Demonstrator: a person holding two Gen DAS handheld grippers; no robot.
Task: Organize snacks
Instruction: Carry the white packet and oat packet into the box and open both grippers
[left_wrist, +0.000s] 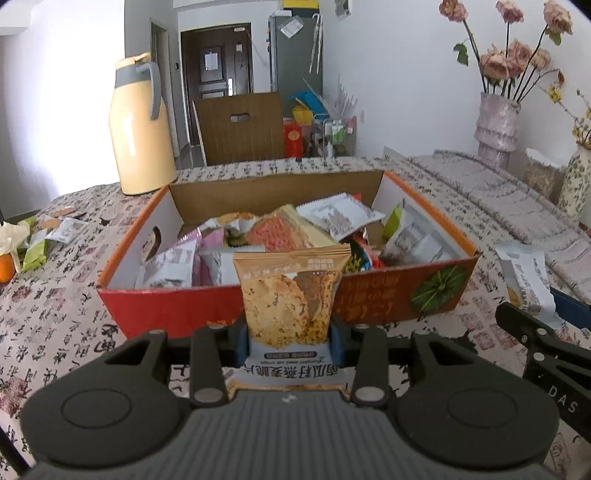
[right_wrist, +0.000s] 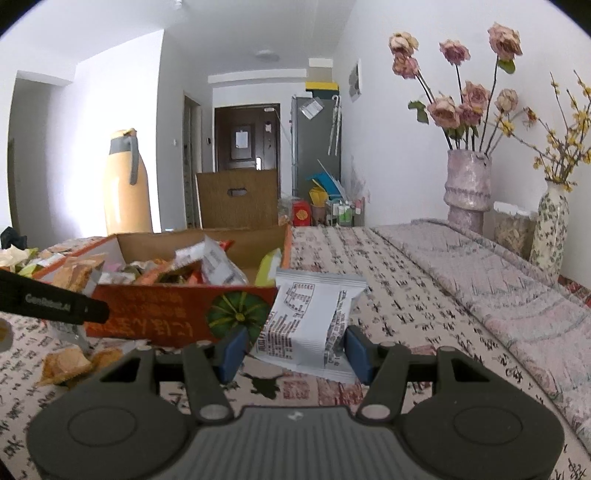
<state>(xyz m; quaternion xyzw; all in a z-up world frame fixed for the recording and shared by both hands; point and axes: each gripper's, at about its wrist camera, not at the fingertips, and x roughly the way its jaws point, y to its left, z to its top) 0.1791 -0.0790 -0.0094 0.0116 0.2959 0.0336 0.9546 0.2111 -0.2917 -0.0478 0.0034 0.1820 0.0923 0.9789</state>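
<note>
Left gripper (left_wrist: 290, 341) clamped a tan crisp-print snack packet (left_wrist: 290, 295) before the full red-and-orange cardboard box (left_wrist: 177, 314); right gripper (right_wrist: 295, 349) pinched a white printed foil packet (right_wrist: 310, 317) beside it. Risk: packets sliding off the heaped contents.
</note>
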